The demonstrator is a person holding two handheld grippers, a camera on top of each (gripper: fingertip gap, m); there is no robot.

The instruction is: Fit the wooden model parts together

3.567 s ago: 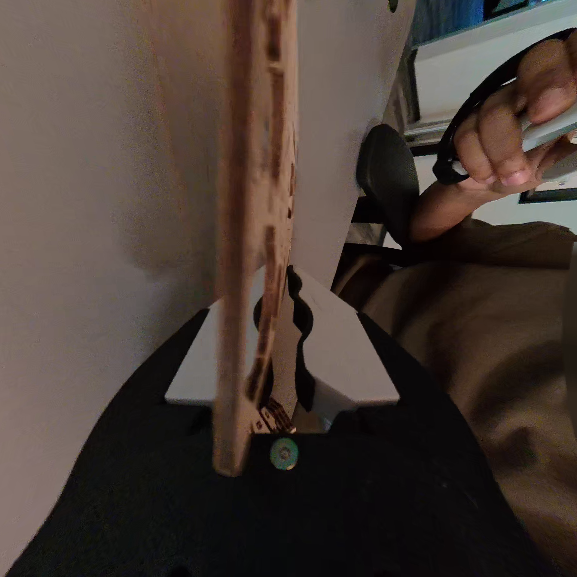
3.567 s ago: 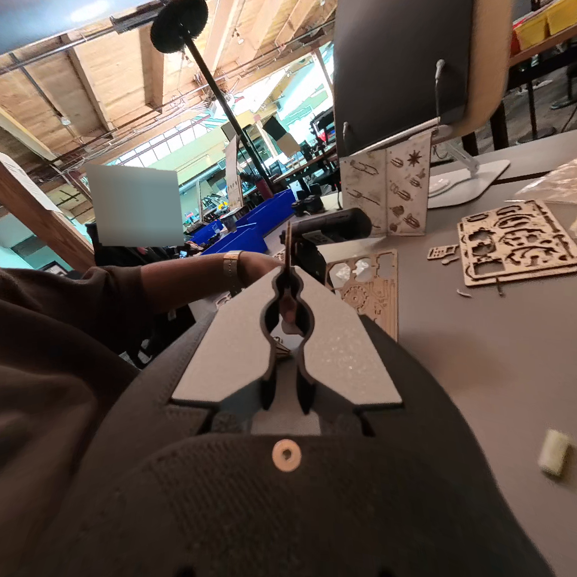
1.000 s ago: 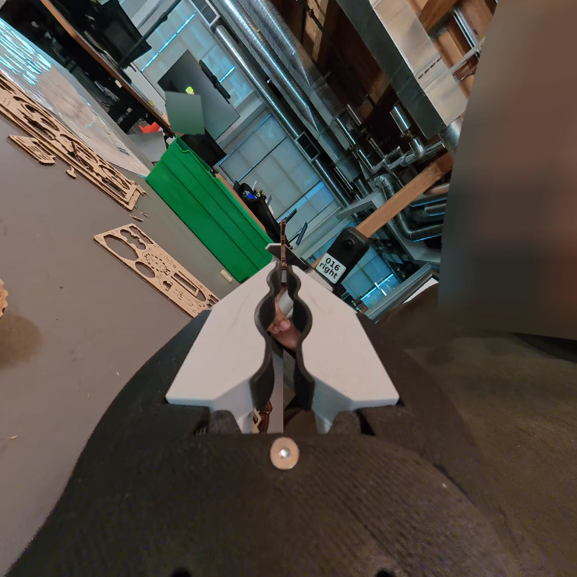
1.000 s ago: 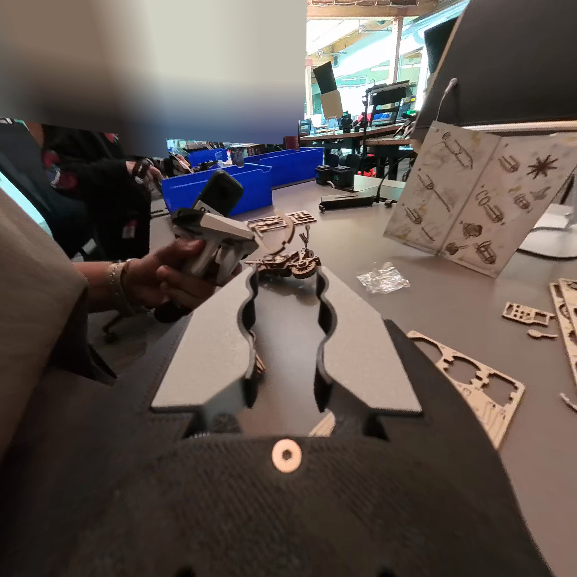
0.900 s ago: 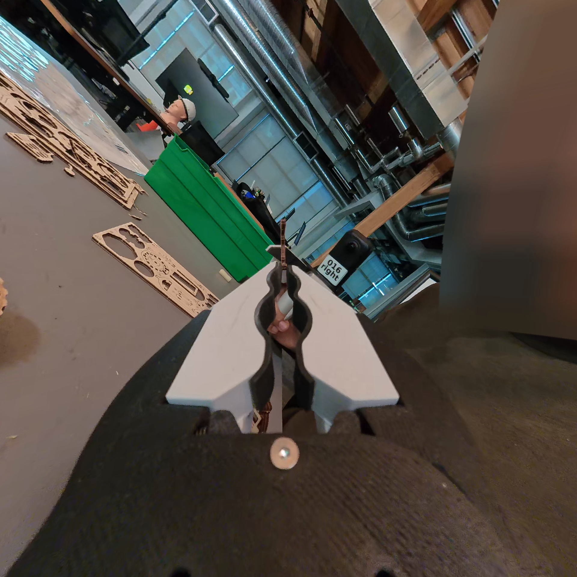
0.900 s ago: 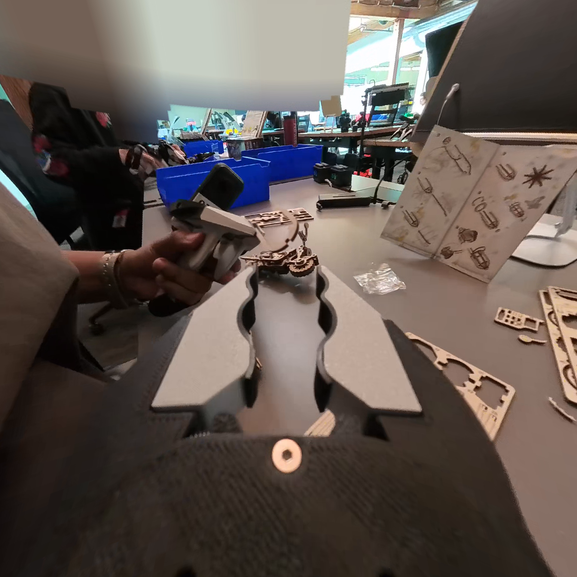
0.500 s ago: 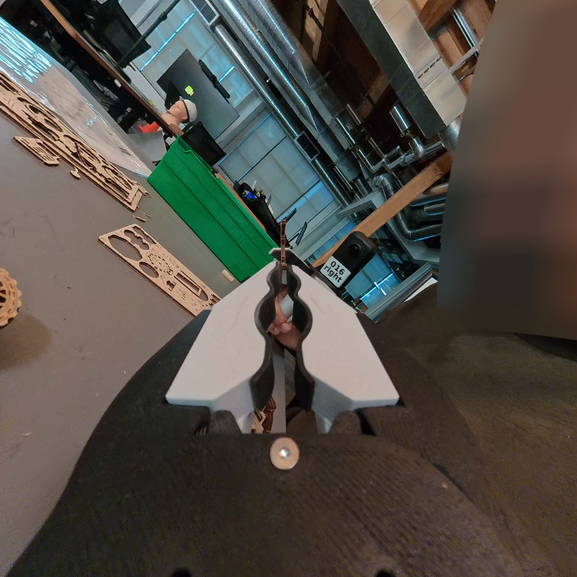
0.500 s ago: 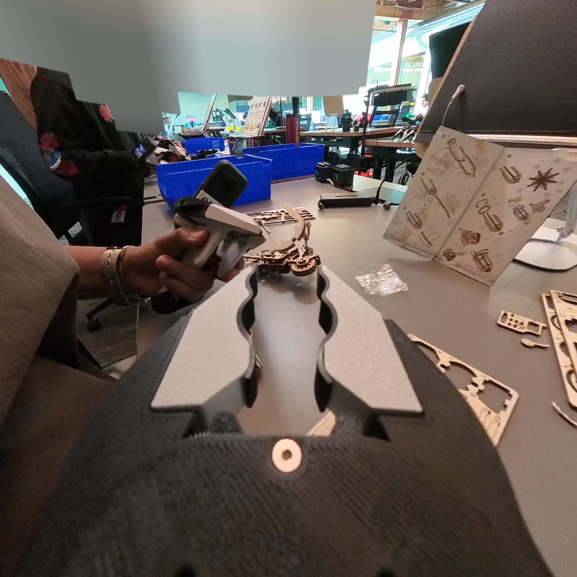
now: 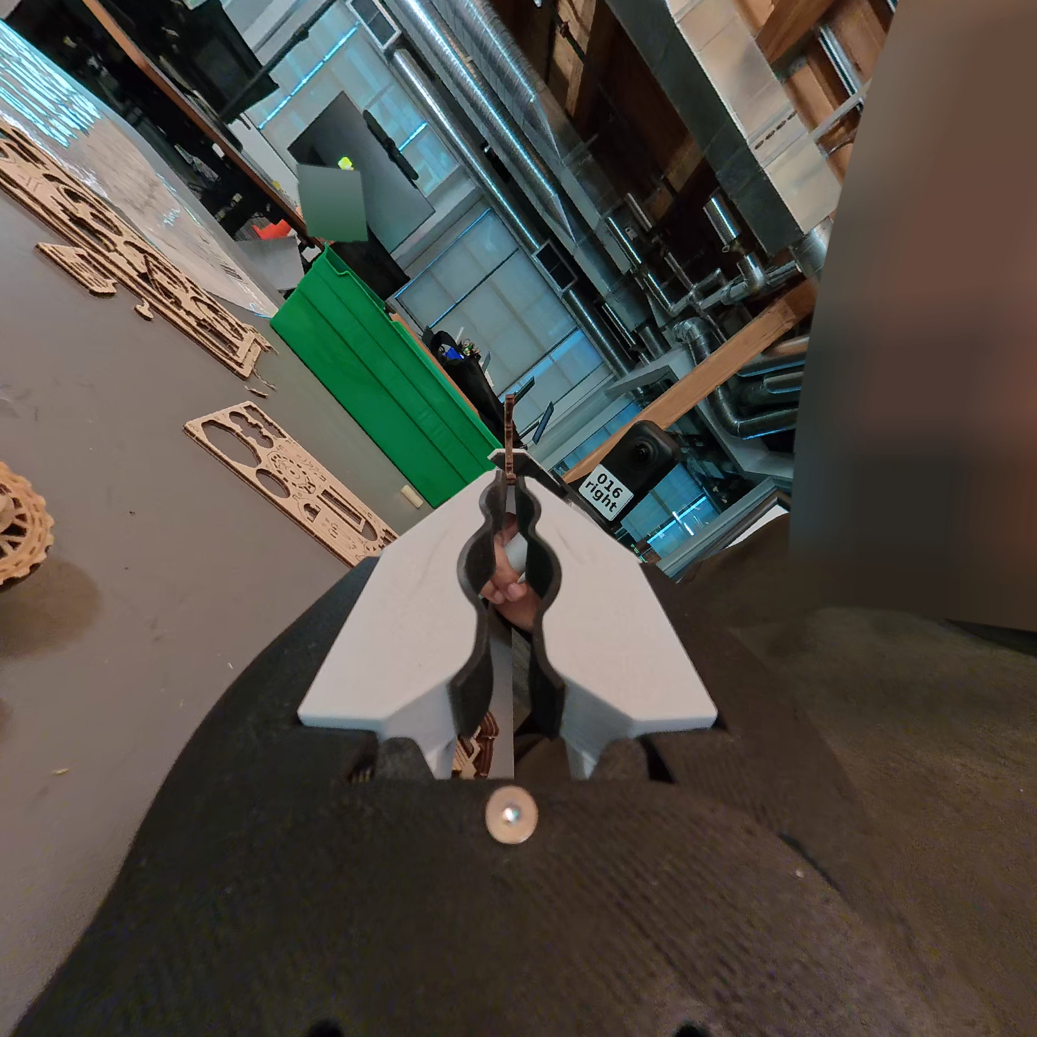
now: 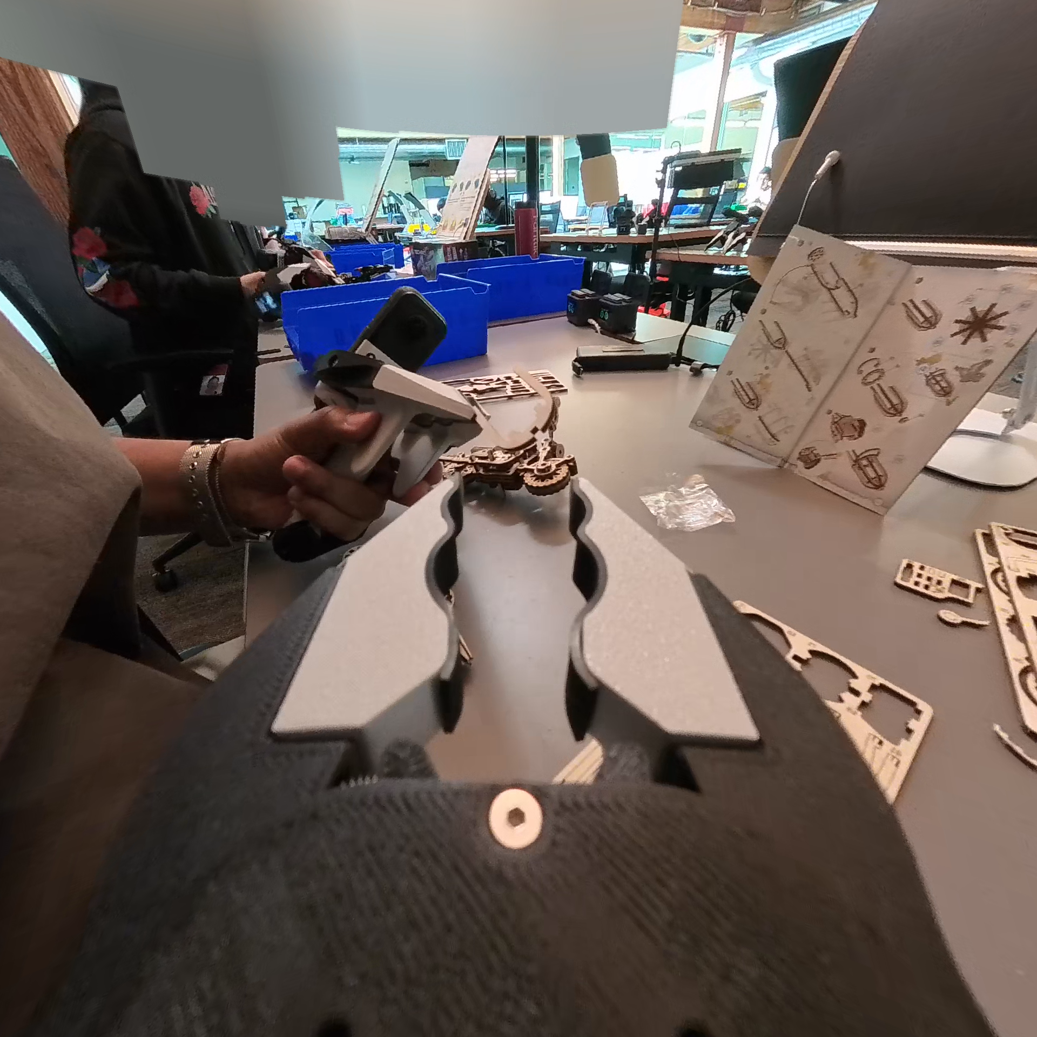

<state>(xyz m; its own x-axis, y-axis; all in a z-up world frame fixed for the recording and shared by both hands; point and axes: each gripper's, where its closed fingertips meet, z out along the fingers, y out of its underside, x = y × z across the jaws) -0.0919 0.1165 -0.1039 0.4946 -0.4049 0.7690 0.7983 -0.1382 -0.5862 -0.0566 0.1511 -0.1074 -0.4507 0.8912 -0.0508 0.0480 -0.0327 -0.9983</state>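
The left gripper (image 9: 509, 482), with pale grey wedge-shaped fingers lined by wavy black rubber pads, has its jaws pinched on a thin curved wooden strip (image 9: 509, 435), seen edge-on as a dark laser-cut sliver standing up at twelve o'clock from the fingertips. In the right wrist view that same gripper (image 10: 480, 418) sits at ten o'clock, gripped by a bare hand (image 10: 314, 485) wearing a metal bracelet, and the strip (image 10: 527, 415) shows as a pale arc curving over a small dark-brown wooden model (image 10: 516, 463) built of gears and slotted plates, standing on the smooth grey table (image 10: 785, 522). Whether the strip touches the model cannot be told. The right gripper (image 10: 516, 494) hangs just short of the model at its six o'clock side, its jaws spread wide and holding nothing. Flat plywood part sheets (image 10: 842, 690) with cut-out holes lie at three o'clock, a crumpled clear plastic bag (image 10: 687, 499) at one o'clock, and a folded illustrated instruction sheet (image 10: 875, 370) stands at two o'clock. Blue plastic bins (image 10: 466, 303) sit at eleven o'clock.
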